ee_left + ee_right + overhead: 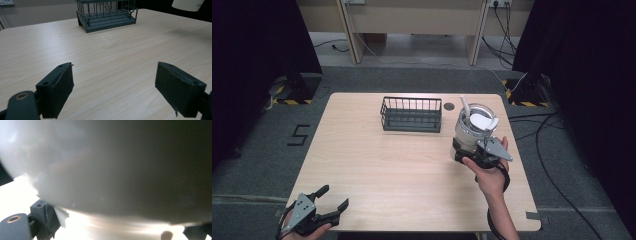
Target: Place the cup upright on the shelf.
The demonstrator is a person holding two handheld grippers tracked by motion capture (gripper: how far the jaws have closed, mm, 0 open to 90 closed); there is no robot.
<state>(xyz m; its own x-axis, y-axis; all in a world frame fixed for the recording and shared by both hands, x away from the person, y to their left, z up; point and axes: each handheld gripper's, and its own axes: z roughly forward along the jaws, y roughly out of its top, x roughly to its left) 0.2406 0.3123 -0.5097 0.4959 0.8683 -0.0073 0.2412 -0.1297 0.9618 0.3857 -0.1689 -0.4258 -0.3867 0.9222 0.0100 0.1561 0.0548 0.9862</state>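
A pale tumbler (472,131) with a clear lid and a white straw (464,105) is at the table's right side, with my right gripper (468,149) shut on its lower body. In the right gripper view the tumbler's wall (112,165) looms close, between the jaws of that gripper (120,225). From the left gripper view, the tumbler's base (187,4) hangs above the wood with a shadow under it. My left gripper (334,196) sits at the near left corner, open (113,87), with nothing between its pads.
A dark wire basket (411,114) stands empty at the back middle of the wooden table (387,170), and is also ahead in the left gripper view (107,13). A small round dark grommet (448,106) lies beside it. Cables run over the floor to the right.
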